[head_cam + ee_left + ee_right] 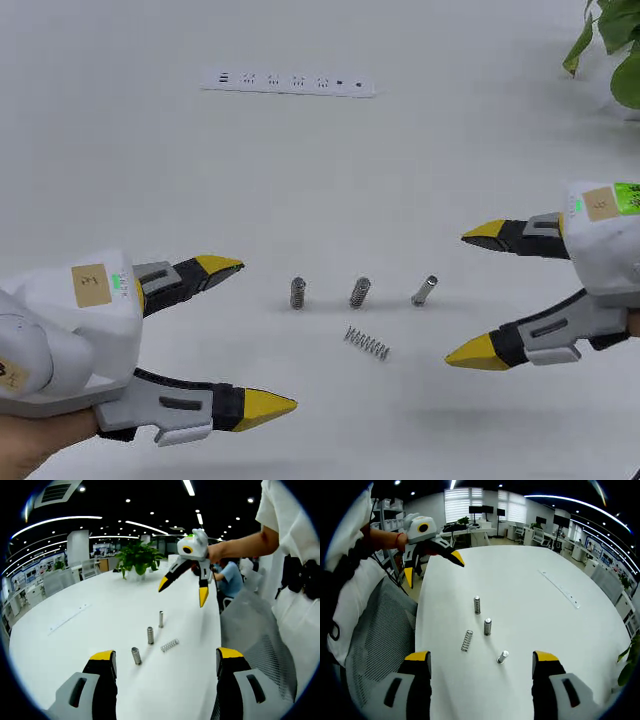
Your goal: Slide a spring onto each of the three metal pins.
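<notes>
**Two pins carry a spring, one spring waits on the table**

In the head view three metal pins are in a row on the white table (120,180). The left pin (297,292) and the middle pin (360,291) each carry a spring already. The right pin (424,290) is bare and seems to lean; I cannot tell if it stands firmly. The loose spring (367,343) lies on its side just in front of the middle pin and touches none of them.

The left gripper (250,335) and the right gripper (475,292) hover on either side of the row. Both have their jaws wide apart and hold nothing.

The spring looks small, light and made of thin wire, so I expect it to roll easily and to jump out if it is pressed too hard. I think it is best taken across the coils near the middle with a gentle squeeze. This leaves one end free to go over the top of the bare pin. That pin may tip over, so the other gripper could steady it
</notes>
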Available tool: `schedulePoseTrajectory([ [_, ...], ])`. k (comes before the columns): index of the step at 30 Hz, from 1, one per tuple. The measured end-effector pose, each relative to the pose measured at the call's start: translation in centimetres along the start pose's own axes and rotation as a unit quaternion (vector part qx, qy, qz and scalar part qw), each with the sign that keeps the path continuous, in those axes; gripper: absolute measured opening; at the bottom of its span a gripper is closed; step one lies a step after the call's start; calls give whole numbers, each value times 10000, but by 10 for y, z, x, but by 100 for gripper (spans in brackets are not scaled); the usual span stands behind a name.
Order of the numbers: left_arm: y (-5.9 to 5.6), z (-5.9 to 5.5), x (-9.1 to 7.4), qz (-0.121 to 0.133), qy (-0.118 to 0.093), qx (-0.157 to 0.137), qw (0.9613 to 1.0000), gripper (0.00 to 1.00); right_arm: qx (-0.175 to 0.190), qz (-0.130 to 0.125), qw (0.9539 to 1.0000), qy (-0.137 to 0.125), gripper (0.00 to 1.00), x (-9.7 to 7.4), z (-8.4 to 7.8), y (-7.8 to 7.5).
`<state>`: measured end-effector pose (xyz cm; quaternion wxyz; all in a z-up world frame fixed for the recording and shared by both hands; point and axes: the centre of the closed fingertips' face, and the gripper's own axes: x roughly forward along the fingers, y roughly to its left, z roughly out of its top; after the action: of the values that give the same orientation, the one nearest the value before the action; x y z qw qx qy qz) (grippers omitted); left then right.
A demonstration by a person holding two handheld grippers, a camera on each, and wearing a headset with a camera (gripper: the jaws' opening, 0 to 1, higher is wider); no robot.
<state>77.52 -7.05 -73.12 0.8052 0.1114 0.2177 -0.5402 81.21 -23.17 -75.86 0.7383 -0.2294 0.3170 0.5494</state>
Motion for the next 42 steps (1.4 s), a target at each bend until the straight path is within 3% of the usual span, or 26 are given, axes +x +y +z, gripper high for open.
schedulePoseTrajectory([
  [8, 1, 0, 2, -113, 236, 272, 9993, 82, 414, -87, 9976, -551, 93, -9, -13, 9],
  [12, 2, 2, 3, -182, 345, 406, 9984, 80, 517, -116, 9963, -671, 96, -14, -20, 13],
  [20, -2, 2, 14, -474, 650, 762, 9938, 68, 667, -205, 9941, -826, 95, -18, -27, 15],
  [31, -13, -3, 42, -893, 1050, 1433, 9800, 59, 782, -227, 9920, -968, 94, -21, -35, 17],
  [36, -17, -10, 55, -1054, 1220, 1615, 9736, 56, 823, -240, 9914, -992, 94, -22, -39, 18],
  [42, -19, -17, 72, -1149, 1357, 1674, 9697, 51, 861, -276, 9908, -1003, 93, -24, -43, 18],
])
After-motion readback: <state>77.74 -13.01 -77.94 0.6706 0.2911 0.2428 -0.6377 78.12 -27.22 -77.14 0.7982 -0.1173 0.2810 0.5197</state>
